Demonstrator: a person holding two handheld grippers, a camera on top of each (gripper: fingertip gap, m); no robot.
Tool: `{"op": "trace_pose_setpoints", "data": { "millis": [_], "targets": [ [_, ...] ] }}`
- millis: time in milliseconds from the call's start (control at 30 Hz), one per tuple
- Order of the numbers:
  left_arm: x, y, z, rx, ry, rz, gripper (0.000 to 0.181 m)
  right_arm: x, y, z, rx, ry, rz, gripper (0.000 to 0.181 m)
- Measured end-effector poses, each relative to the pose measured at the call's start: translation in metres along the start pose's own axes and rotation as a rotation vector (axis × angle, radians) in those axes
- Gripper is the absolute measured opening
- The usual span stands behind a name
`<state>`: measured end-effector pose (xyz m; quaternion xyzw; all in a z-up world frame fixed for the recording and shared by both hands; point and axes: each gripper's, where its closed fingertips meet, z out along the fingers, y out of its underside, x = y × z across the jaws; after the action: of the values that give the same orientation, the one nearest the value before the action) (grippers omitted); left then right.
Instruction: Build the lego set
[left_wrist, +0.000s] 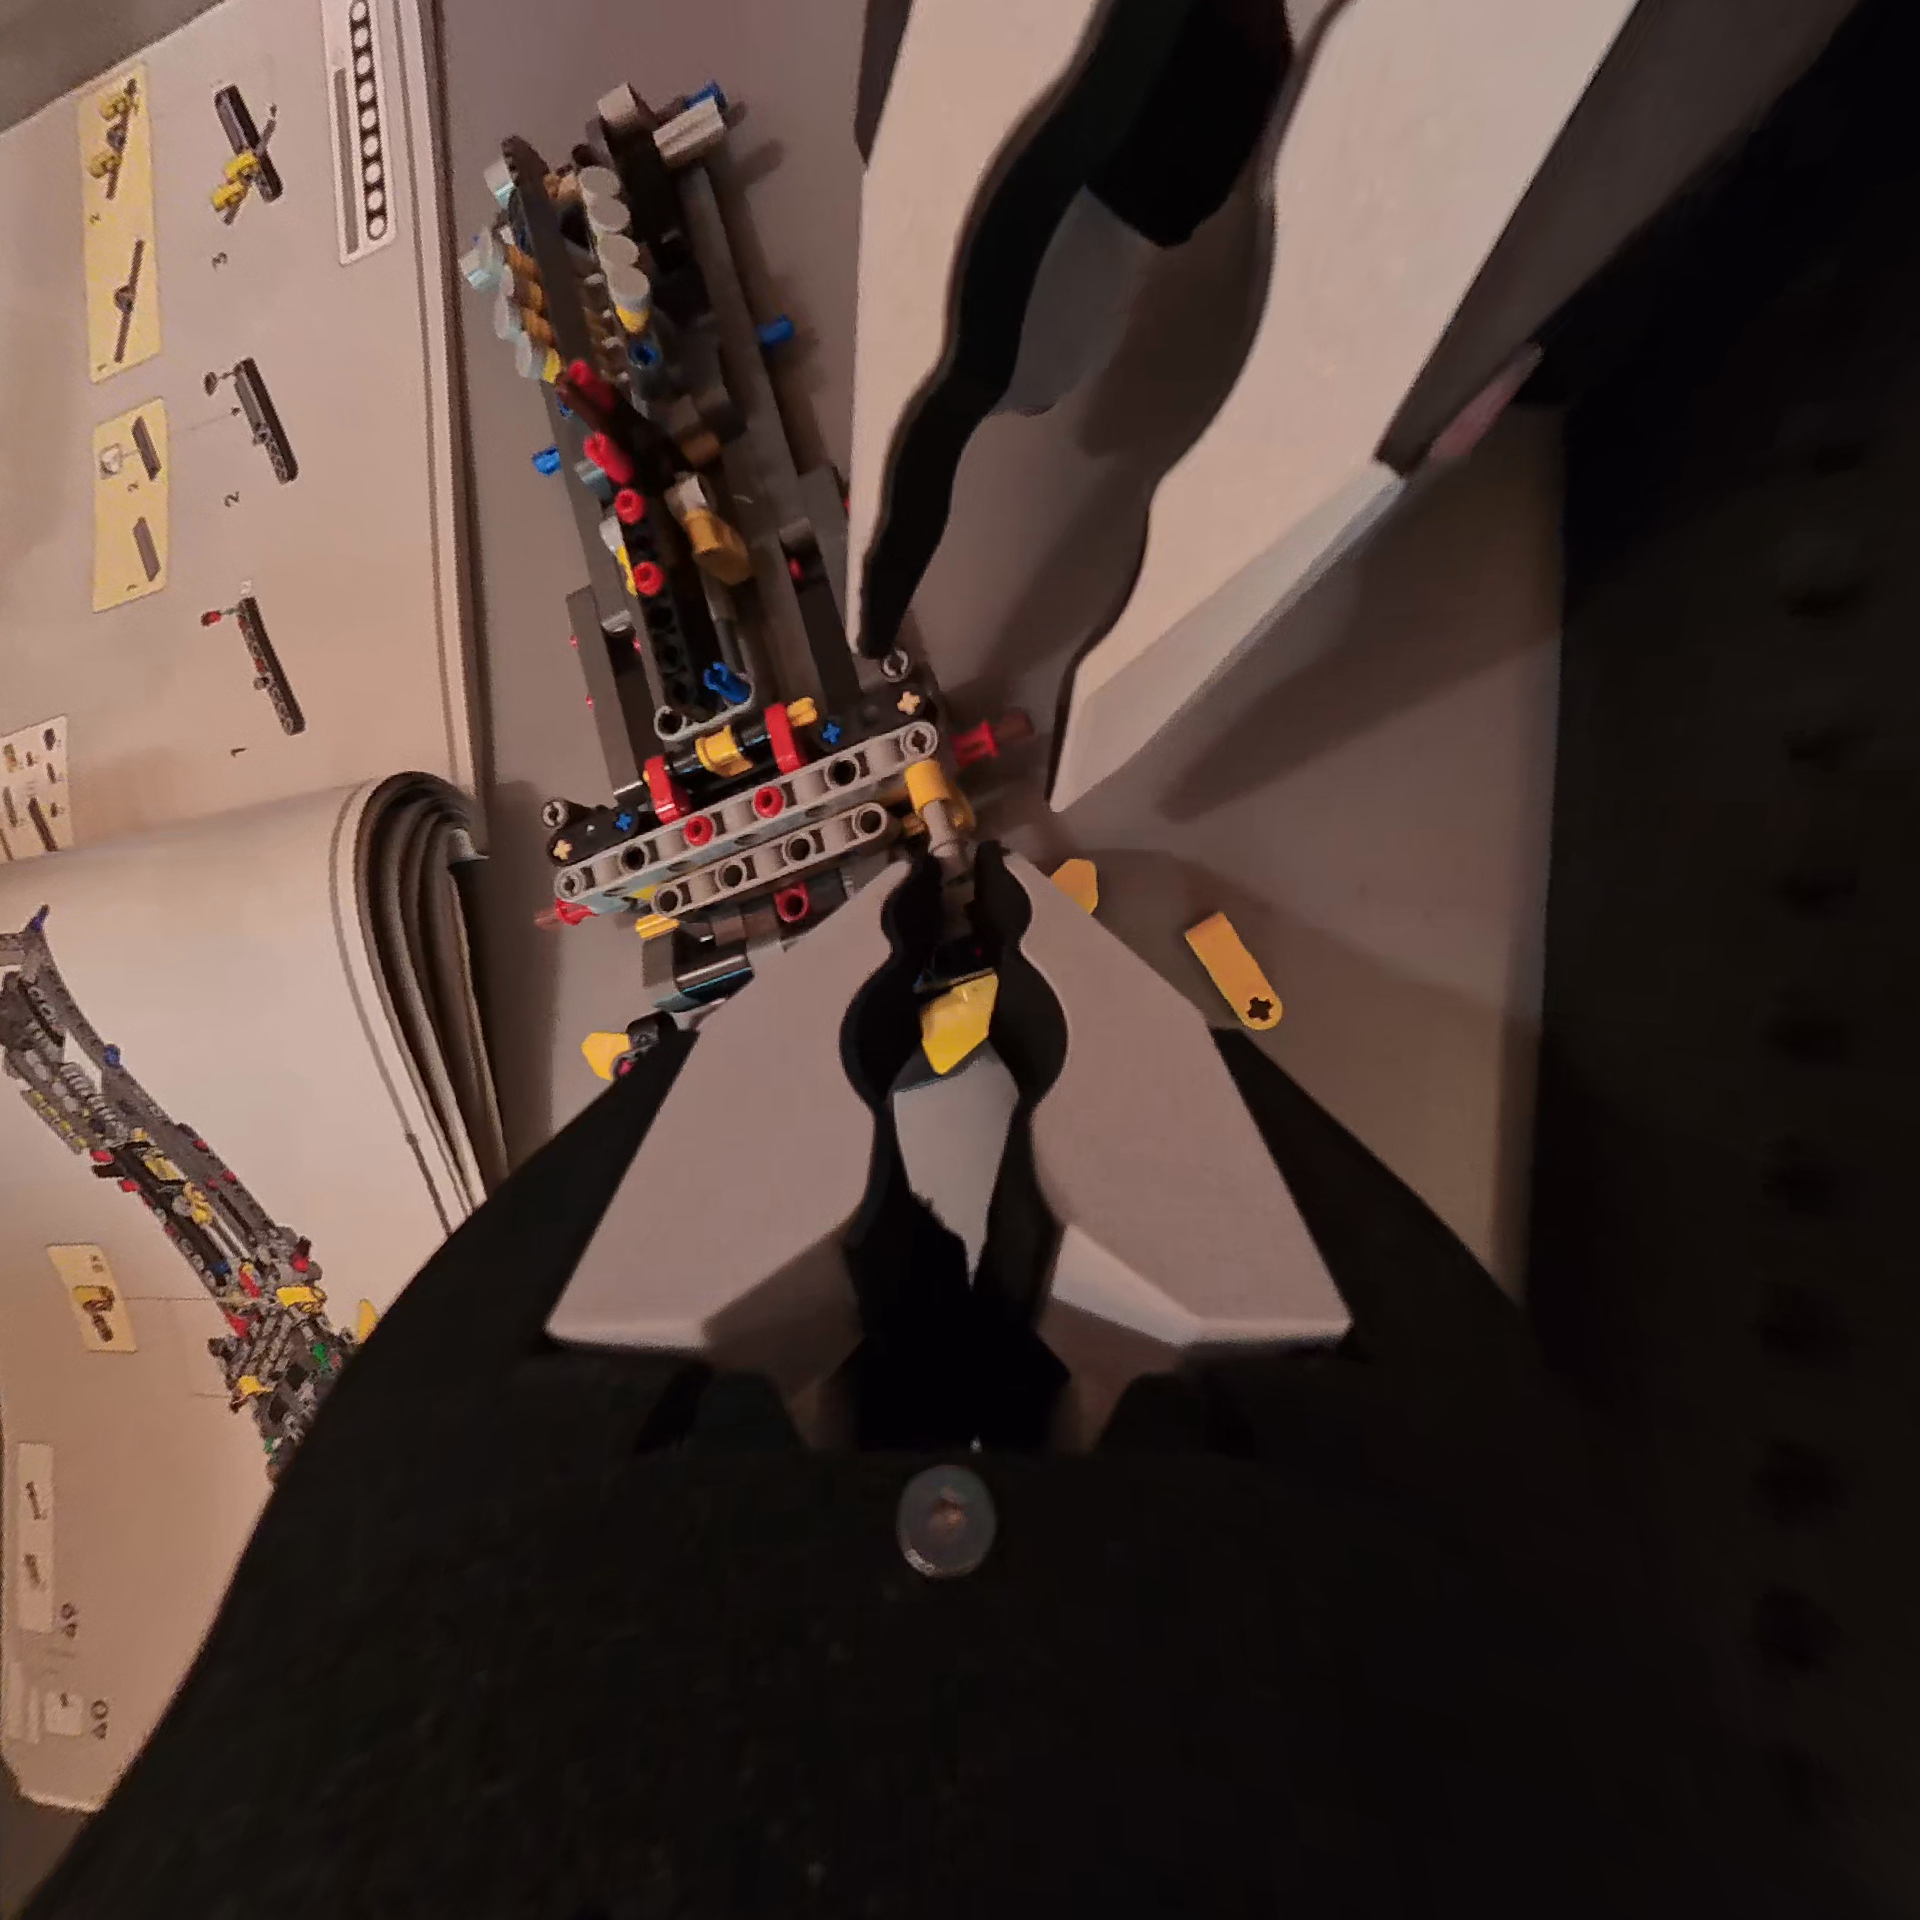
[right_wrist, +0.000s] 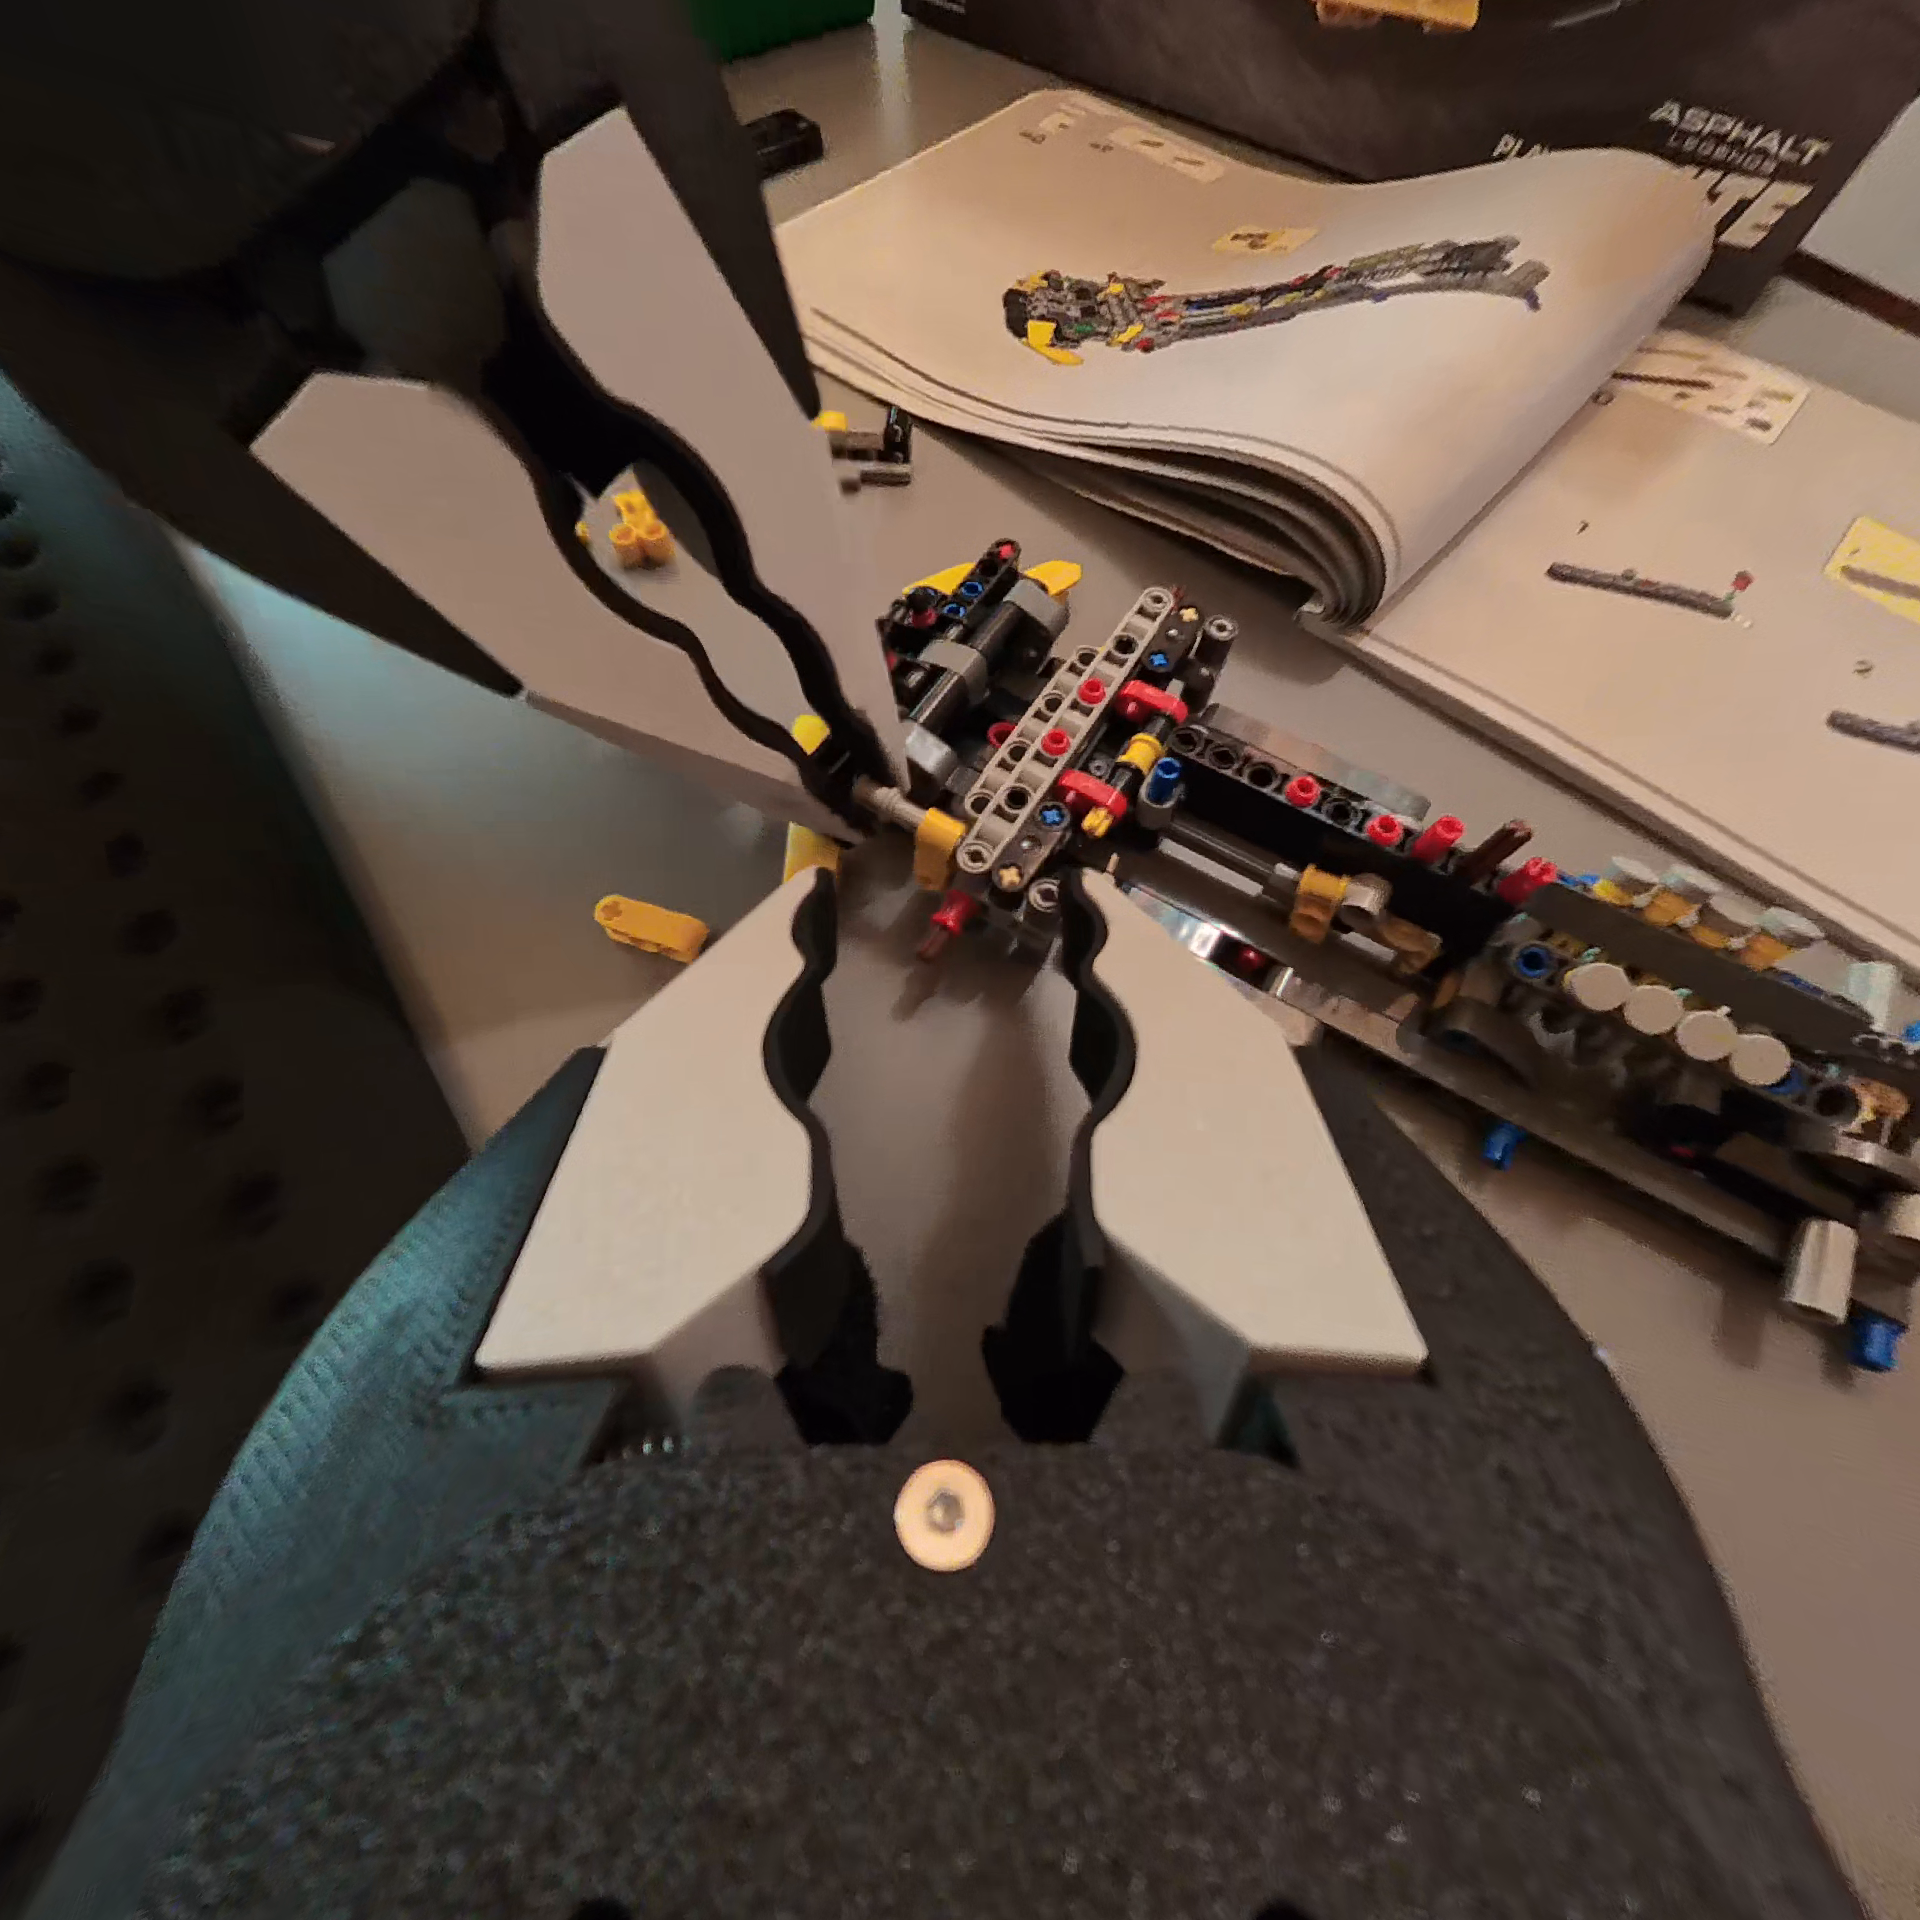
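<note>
left tongs (left_wrist: 961, 868) pinched on the grey axle (right_wrist: 888, 802) at the lego chassis (right_wrist: 1091, 758) end, right tongs (right_wrist: 951, 914) wide beside it

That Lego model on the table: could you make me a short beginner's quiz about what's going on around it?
1. True or false: the left gripper is shut on the grey axle sticking out of the Lego model.
2. The right gripper is: A open, B shut.
3. What colour is the loose beam lying on the table near both grippers?

Key: 1 true; 2 A; 3 yellow.
</note>
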<state>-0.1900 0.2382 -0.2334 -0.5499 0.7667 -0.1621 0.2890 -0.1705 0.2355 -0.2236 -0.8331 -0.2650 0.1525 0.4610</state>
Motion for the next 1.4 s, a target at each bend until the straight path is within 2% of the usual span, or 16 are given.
{"op": "trace_pose_setpoints", "data": {
  "millis": [133,200,267,433,600,700,833,967,1167,1233,1400],
  "targets": [
    [0.002,0.002,0.004,-0.017,-0.042,0.014,0.005,0.002,-0.007,-0.002,0.024,-0.086,0.131,0.042],
    [0.002,0.002,0.005,-0.011,-0.065,0.025,0.005,-0.002,-0.010,-0.002,-0.004,-0.142,0.168,0.036],
    [0.003,0.002,0.005,0.011,-0.073,0.032,0.005,-0.004,-0.011,-0.002,-0.025,-0.132,0.078,0.028],
    [0.007,-0.003,-0.005,0.083,-0.075,0.123,0.004,-0.012,-0.004,-0.004,-0.110,-0.118,-0.285,0.024],
    [0.009,-0.007,-0.010,0.105,-0.109,0.245,0.004,-0.021,-0.001,-0.002,-0.238,-0.250,-0.549,0.021],
    [0.010,-0.004,-0.008,0.096,-0.127,0.280,0.004,-0.019,-0.004,0.000,-0.280,-0.265,-0.670,0.010],
    [0.009,-0.003,-0.006,0.090,-0.133,0.267,0.005,-0.023,-0.003,0.001,-0.323,-0.323,-0.754,0.011],
    [0.006,-0.002,-0.006,0.105,-0.124,0.223,0.005,-0.015,-0.003,0.005,-0.366,-0.311,-0.829,0.004],
    [0.003,-0.006,-0.010,0.148,-0.110,0.157,0.005,-0.005,0.003,0.008,-0.457,-0.323,-0.945,0.012],
    [0.003,-0.008,-0.012,0.163,-0.106,0.139,0.004,-0.006,-0.001,0.008,-0.434,-0.323,-0.981,0.008],
    [0.002,-0.006,-0.010,0.157,-0.108,0.134,0.004,-0.008,-0.009,0.004,-0.406,-0.362,-0.966,0.014]
  ]
}}
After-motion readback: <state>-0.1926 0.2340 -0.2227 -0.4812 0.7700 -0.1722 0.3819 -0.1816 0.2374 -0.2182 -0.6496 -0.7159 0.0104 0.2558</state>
